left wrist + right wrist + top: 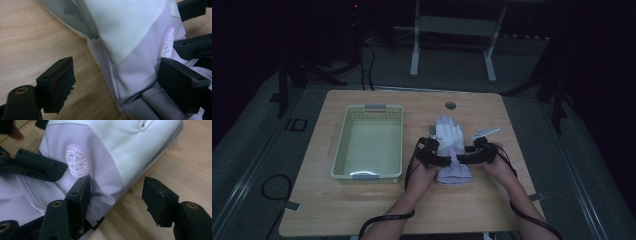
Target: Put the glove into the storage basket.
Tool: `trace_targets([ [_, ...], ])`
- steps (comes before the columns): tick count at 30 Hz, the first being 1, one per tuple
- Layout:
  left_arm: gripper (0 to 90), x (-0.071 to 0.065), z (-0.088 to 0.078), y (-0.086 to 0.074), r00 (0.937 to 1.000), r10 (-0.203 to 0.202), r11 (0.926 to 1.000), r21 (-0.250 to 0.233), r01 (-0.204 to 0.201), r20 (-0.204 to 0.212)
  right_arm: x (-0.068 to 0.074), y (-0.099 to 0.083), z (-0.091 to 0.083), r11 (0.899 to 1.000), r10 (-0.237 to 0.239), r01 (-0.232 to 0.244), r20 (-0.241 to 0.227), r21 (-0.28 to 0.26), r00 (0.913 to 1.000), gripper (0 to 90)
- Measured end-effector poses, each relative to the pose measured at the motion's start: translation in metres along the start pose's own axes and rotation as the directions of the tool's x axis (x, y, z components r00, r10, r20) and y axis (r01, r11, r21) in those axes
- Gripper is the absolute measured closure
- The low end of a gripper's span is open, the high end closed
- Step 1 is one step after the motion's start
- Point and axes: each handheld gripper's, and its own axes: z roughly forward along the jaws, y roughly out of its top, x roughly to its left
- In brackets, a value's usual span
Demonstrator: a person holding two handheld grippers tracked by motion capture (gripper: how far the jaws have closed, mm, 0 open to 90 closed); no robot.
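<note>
A white and pale lilac glove [451,140] lies flat on the wooden table [377,210], cuff toward the person. My left gripper [446,160] is low at the cuff's left side and my right gripper [465,159] at its right side, tips facing each other. In the left gripper view my left gripper [120,82] is open: one jaw rests on the bare wood, the other over the glove [130,37]. In the right gripper view my right gripper [118,200] is also open around the glove [120,150] edge, one jaw on the fabric beside its round emblem [77,162], the other apart on the wood.
An empty pale green basket [343,135] stands left of the glove, close to my left hand. A round hole [450,105] sits in the table near its far edge. Behind the table stands a white frame [414,50] on the floor.
</note>
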Motion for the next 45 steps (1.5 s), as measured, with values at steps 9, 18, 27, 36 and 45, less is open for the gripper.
trace_targets([
  [9,58.1,-0.002,-0.004,0.007,0.9913,0.049,0.9979,0.037,-0.054,0.122,0.008,0.006,0.005,0.997,0.059,-0.057,-0.032,0.058,0.9977,74.8],
  [18,69.0,-0.017,-0.025,0.022,0.9882,0.110,0.9932,0.026,-0.114,0.106,0.025,0.016,-0.014,0.999,-0.002,0.000,0.059,0.035,0.9982,81.7],
  [27,69.7,-0.028,-0.067,0.045,0.9777,0.181,0.9834,-0.011,-0.181,0.106,0.036,0.035,-0.052,0.998,-0.009,0.012,0.056,-0.067,0.9984,81.7],
  [36,69.7,-0.014,-0.108,0.057,0.9761,0.202,0.9794,-0.020,-0.201,0.081,0.057,0.067,-0.062,0.994,-0.015,0.019,0.040,-0.109,0.9991,81.9],
  [45,69.7,0.017,-0.148,0.056,0.9763,0.209,0.9779,-0.028,-0.207,0.058,0.086,0.102,-0.051,0.991,-0.043,0.044,0.011,-0.130,0.9990,81.9],
])
